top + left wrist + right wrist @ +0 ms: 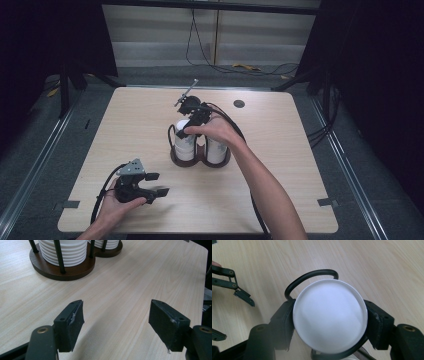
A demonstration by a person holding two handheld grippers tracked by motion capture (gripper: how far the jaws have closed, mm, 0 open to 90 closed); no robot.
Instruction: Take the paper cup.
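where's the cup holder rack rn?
High view: the cup holder rack sits mid-table with two white cup stacks in it, under the right tongs; the left tongs are nearer the front-left edge.

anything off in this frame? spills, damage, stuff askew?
Only minor wear: the left claw has frayed, whitish edges on its pads, and it is open over bare table. No spills. The holder sits flat with both cup stacks upright; the right claw grips the top cup squarely.
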